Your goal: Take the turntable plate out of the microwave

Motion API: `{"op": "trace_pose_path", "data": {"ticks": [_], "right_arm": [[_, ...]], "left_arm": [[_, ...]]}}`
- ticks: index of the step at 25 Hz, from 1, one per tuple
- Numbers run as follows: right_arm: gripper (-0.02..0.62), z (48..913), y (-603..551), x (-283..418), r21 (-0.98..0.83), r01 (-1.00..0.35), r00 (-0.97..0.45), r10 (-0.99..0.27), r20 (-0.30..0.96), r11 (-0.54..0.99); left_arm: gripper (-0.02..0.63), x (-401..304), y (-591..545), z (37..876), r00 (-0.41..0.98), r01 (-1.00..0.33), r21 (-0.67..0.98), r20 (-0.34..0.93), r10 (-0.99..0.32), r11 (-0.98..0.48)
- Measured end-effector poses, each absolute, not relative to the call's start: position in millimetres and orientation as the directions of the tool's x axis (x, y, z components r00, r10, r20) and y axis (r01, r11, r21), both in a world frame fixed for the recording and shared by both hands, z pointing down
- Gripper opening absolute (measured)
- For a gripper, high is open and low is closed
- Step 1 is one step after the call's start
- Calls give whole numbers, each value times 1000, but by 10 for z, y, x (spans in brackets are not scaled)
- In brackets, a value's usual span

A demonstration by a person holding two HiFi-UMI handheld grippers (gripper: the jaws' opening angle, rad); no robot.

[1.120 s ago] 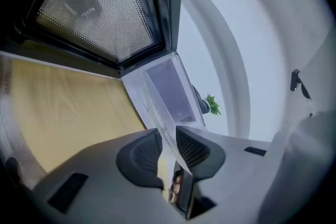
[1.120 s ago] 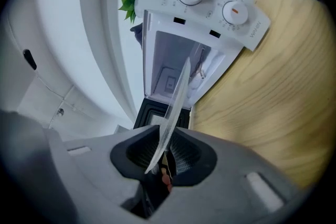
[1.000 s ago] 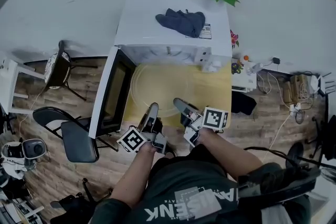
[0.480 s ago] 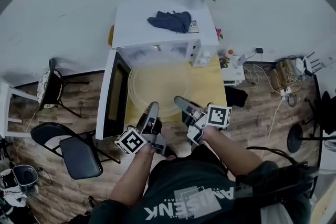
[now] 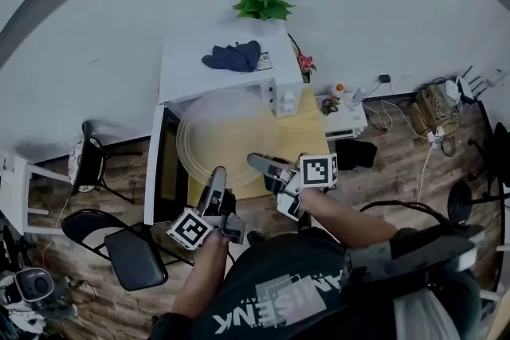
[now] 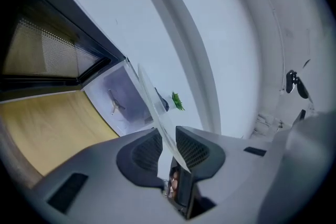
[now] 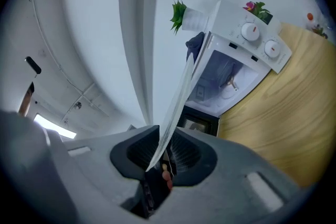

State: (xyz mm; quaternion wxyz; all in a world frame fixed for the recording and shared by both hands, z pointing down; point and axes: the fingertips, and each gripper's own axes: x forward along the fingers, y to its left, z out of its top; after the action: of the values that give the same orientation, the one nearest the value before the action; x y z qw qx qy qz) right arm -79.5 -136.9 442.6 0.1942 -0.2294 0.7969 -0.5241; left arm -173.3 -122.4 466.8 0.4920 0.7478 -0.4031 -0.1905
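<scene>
The plate (image 5: 225,136), clear glass, is out of the microwave (image 5: 209,69) and held in the air before its open front, over the counter (image 5: 307,141). Both grippers hold it by the near rim. The left gripper (image 5: 217,173) has the rim on its near left side, and the right gripper (image 5: 254,162) has it on the near right. In the left gripper view the jaws stand narrow, with the thin glass edge clamped between the ribbed pads. The right gripper view shows the same: narrow jaws closed on the plate's edge, which runs up and away from them as a pale strip.

Behind the plate the cavity (image 6: 122,99) stands open, and its three-armed hub (image 6: 114,104) lies bare on the floor of it. The door (image 5: 162,168) is swung out to the left. Two round knobs (image 7: 250,32) sit on the white panel to the right of the opening. A dark cloth (image 5: 233,56) lies crumpled on top of the microwave, and a green plant (image 5: 264,1) stands behind it by the wall. Small flowers (image 5: 305,62) show just beside the microwave's right rear corner.

The counter is yellow wood and bears the microwave. To the left, on the wood floor (image 5: 386,143), stands a black chair (image 5: 131,255). Cables (image 5: 434,111) lie along the wall at the right.
</scene>
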Motion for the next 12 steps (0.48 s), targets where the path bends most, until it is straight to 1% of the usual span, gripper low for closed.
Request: {"op": "trace_pose_path", "data": {"ticks": [1, 4, 12], "right_arm": [[72, 4397, -1384, -768, -922, -165, -827, -559, -65, 351], [72, 4287, -1393, -703, -919, -149, -843, -533, -75, 365], [72, 4110, -1391, -609, -913, -121, -868, -487, -93, 391]], "left_arm": [[80, -1691, -1234, 4617, 602, -402, 895, 97, -793, -196], [80, -1521, -1231, 4448, 605, -303, 933, 32, -796, -193], [78, -1378, -1208, 4212, 581, -298, 931, 0, -814, -212]]}}
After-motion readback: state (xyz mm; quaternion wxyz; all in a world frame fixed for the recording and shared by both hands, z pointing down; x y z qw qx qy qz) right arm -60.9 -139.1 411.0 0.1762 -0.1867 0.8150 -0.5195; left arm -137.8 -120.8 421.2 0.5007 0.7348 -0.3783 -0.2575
